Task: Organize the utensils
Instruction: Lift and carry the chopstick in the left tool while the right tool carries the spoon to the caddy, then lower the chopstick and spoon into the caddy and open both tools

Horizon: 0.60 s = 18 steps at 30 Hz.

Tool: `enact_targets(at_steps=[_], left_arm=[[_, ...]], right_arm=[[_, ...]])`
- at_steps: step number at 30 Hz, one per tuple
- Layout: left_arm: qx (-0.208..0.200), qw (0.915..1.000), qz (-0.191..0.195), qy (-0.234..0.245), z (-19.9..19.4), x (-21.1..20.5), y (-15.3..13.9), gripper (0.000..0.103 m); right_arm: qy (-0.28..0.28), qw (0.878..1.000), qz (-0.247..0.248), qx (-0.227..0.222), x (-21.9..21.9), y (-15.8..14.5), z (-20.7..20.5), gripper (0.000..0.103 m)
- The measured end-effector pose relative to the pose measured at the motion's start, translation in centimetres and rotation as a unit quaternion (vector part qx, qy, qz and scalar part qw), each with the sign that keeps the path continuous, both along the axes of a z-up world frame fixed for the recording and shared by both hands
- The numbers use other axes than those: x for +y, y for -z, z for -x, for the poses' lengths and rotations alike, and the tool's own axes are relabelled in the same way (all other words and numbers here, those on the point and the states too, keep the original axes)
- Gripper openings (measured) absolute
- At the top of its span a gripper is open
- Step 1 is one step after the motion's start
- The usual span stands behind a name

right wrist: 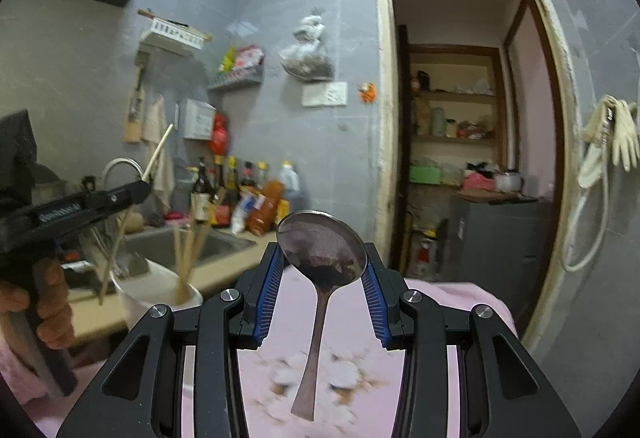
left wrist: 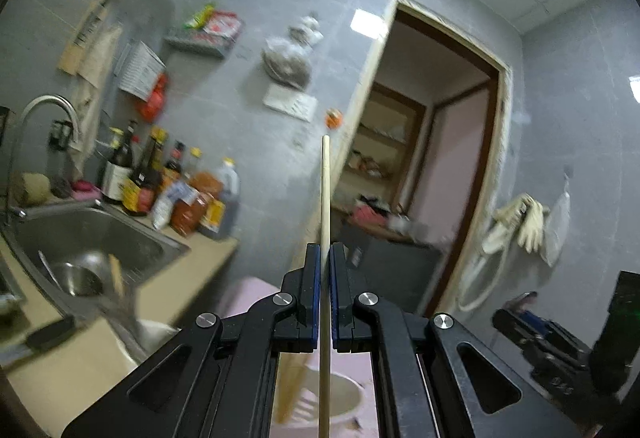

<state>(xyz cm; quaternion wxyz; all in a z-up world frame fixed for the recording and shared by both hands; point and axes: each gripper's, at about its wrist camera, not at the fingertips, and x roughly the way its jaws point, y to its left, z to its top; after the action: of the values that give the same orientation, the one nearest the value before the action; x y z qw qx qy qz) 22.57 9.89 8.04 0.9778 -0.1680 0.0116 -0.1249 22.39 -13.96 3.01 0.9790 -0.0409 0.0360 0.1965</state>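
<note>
Left wrist view: left claw [left wrist: 325, 258] clamped tight on a single pale wooden chopstick [left wrist: 325, 198], held near its middle, one end rising clear ahead, the other running down below the jaws. Light, stiff, thin and smooth, so likely to pivot or slide in the pads; best pinched near mid-length, as here. Below, a white round plastic utensil cup [left wrist: 344, 398] with more chopsticks inside. Steel sink [left wrist: 100, 234] and beige worktop [left wrist: 192, 274] off to the left.

Right wrist view: right claw [right wrist: 323, 266] part-closed on a dark metal spoon [right wrist: 322, 250], blue pads against the bowl's edges, handle hanging down free. Hard, slick, curved metal, heavier than the stick; grip on the bowl looks apt to slip, the flat handle probably a surer hold. White cup [right wrist: 140, 294] at lower left, on the worktop edge beside the sink.
</note>
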Motion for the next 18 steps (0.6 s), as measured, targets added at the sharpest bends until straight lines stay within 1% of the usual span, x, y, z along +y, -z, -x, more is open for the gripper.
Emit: enact_targets(at_steps=[4,6,10,14,18], left_arm=[[-0.023,0.9990,0.024,-0.029,0.1,3.2,-0.6,0.003],[-0.027,0.9980,0.041,-0.041,-0.2,4.9,-0.7,0.003],[-0.029,0.9957,0.060,-0.065,-1.2,7.1,-0.7,0.003],[-0.039,0.9936,0.054,-0.091,-1.9,8.0,-0.5,0.003],[-0.049,0.9910,0.046,-0.116,-2.6,7.9,0.0,0.003]], right_arm=[[-0.020,1.000,-0.005,-0.017,2.4,-1.6,0.3,0.037],[-0.029,0.999,-0.009,-0.024,3.5,-2.4,0.3,0.037],[-0.049,0.998,-0.023,-0.032,6.0,-3.6,-0.1,0.037],[-0.059,0.997,-0.034,-0.036,8.0,-4.2,-0.8,0.037],[-0.041,0.997,-0.045,-0.039,9.7,-4.0,-1.5,0.037]])
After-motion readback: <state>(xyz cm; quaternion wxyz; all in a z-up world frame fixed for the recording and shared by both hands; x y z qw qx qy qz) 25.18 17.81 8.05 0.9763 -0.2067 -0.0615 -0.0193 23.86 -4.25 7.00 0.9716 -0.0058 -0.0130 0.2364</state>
